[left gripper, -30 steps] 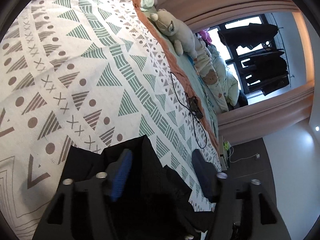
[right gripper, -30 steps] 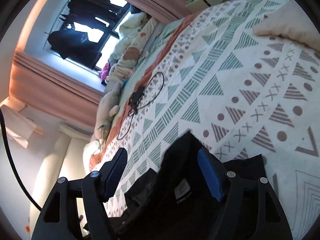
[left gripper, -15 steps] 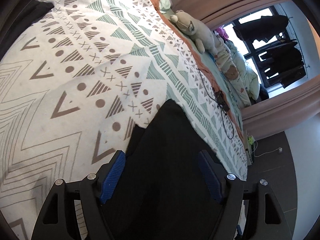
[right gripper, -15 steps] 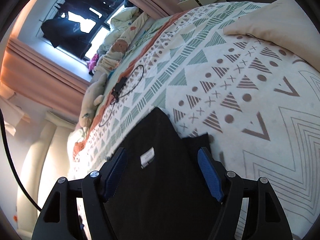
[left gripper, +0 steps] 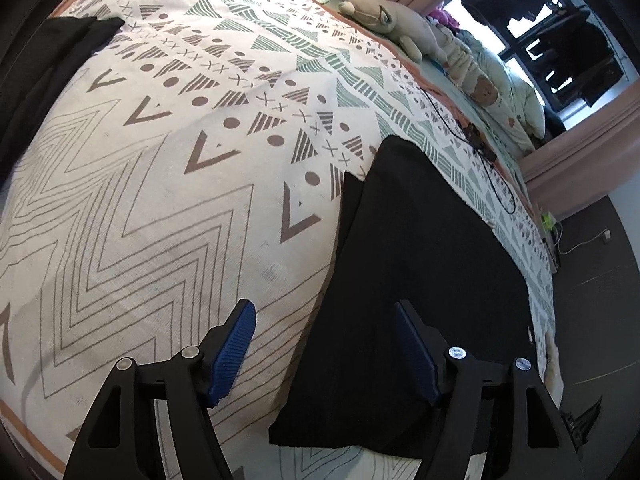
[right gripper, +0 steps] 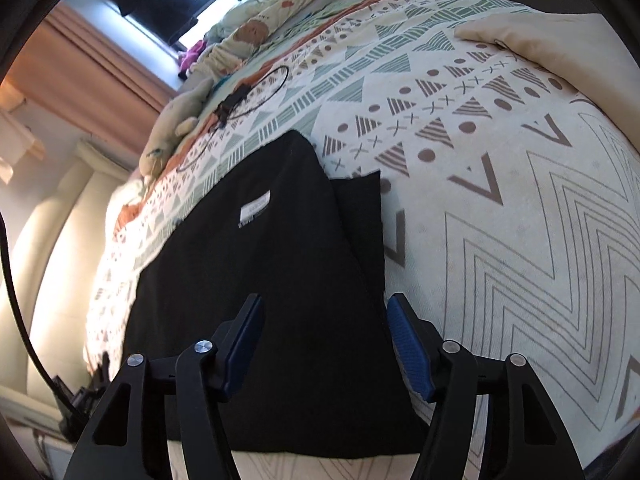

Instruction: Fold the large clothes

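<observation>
So the black garment (right gripper: 280,280) is lying flat and folded on the patterned bedspread (left gripper: 160,200), close to the bed's near edge. There's a small white label (right gripper: 255,209) sewn on it, but the print's too blurry to read. Left gripper (left gripper: 324,348) and right gripper (right gripper: 324,340) both hang just over the fabric, blue pads (right gripper: 408,348) spread wide, holding nothing. A plush toy (left gripper: 384,20) sits along the far edge

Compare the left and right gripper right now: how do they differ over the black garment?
The left gripper straddles the black garment edge, one finger over the patterned bedspread. The right gripper sits wholly over the garment, near its white label. Both are open, holding nothing.
</observation>
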A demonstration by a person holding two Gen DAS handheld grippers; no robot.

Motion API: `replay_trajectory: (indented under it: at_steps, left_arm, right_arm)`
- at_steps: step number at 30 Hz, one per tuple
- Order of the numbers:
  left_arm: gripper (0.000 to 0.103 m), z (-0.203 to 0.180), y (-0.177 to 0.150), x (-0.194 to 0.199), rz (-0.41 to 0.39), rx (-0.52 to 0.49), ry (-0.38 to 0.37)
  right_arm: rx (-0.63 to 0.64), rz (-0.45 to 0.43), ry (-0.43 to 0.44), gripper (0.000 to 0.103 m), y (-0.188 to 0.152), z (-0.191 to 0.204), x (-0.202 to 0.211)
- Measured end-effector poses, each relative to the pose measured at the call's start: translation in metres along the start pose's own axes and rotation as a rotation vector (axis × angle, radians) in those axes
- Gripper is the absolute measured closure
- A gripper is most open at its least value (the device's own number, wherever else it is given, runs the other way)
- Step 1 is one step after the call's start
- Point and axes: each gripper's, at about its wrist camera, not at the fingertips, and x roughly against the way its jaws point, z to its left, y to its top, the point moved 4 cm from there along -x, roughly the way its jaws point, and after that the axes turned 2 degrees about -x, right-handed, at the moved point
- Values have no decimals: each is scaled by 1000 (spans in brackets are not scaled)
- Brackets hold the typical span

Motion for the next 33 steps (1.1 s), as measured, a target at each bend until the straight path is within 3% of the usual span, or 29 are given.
replay_trajectory:
  at_steps: [1,3,4,6,8,9,12,26,29,31,32,33]
  left_arm:
    - [37,1,-4,-2,10,-6,6]
    - [51,5,-13,-7,29,-14,14]
    - [55,6,-17,-9,37,-14,6]
    - [74,5,-21,-11,48,-26,-13]
    - [85,-1,-22,-8,33,-64,-3]
    - [93,-5,-21,-6,22,-79,6]
    - [95,-9,-15,-3,10,-75,1]
    - [94,6,-24,-5,46,-73,16]
    - [85,11,-24,3,61,-56,31]
    - [69,18,-24,9,84,-8,33]
    - [55,22,-24,12,92,19,24]
    - [47,25,-25,15,91,44,6]
  right_arm:
    - [1,6,-6,42,-4,0,-1]
    - [-5,21,-14,47,-13,-4,-5]
    - [-8,23,-18,55,-16,-5,-6]
    - [-8,10,-20,66,-18,-7,-5]
    - [4,-16,-15,88,-18,-7,0]
    - [6,-24,-5,91,-17,-8,3]
    - [-20,-49,19,96,-18,-13,12]
    - [-81,-14,-28,97,-32,-25,10]
    - [-117,-4,-33,85,-30,-29,15]
    - [-133,4,-48,74,-31,-33,21]
    - [-138,4,-56,69,-32,-35,24]
    - [-138,2,-59,69,-34,-36,28]
